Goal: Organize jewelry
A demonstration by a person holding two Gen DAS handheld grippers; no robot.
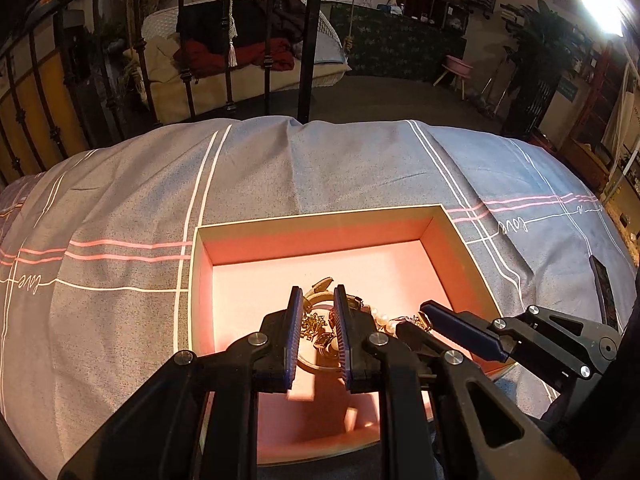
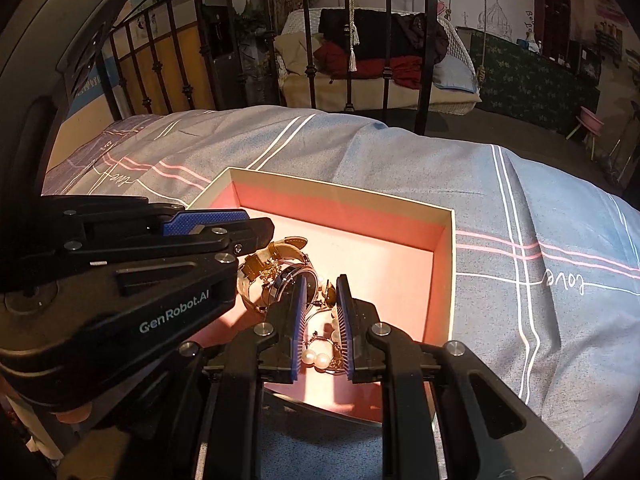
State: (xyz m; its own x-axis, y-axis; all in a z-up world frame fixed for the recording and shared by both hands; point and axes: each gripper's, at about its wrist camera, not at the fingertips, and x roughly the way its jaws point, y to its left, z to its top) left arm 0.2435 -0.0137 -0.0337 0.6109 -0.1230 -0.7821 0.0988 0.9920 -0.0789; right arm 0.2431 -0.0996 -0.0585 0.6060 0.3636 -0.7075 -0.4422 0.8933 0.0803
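Note:
An open box with a pink inside [image 1: 320, 236] [image 2: 440, 224] lies on the bed. In it is a heap of jewelry: a watch with a tan strap [image 2: 280, 276], a gold chain [image 1: 314, 326] and a pearl string [image 2: 318, 358]. My left gripper [image 1: 316, 296] hangs over the heap, its jaws a little apart around the gold pieces, gripping nothing that shows. My right gripper [image 2: 322, 284] is low in the box, its jaws a little apart with the pearls lying between them. It also shows in the left wrist view [image 1: 460, 328], pointing at the heap from the right.
The box sits on a grey-blue plaid bedspread [image 1: 320, 168] [image 2: 520, 200]. A black metal bed rail [image 1: 308, 40] [image 2: 424, 40] stands behind it. Beyond are a wicker bed with clothes [image 1: 240, 48] and a pink stool [image 1: 458, 66].

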